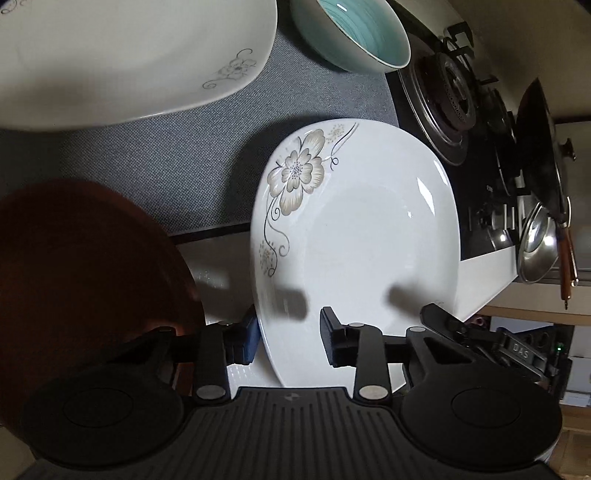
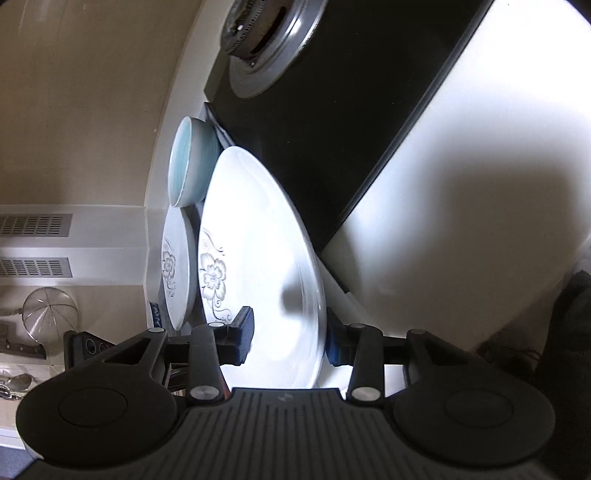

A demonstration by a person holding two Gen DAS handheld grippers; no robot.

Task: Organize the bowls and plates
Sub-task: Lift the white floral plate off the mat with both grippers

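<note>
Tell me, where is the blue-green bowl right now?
In the left wrist view the round blue-green ceramic bowl sits at the top on the grey mat, between the big white flowered plate on its left and the gas stove burner on its right.

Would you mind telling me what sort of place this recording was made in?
Most likely a home kitchen. A gas hob burner sits in a black cooktop set into the white counter, a dark wok rests on the far burner, and a wire strainer hangs by the wall.
</note>
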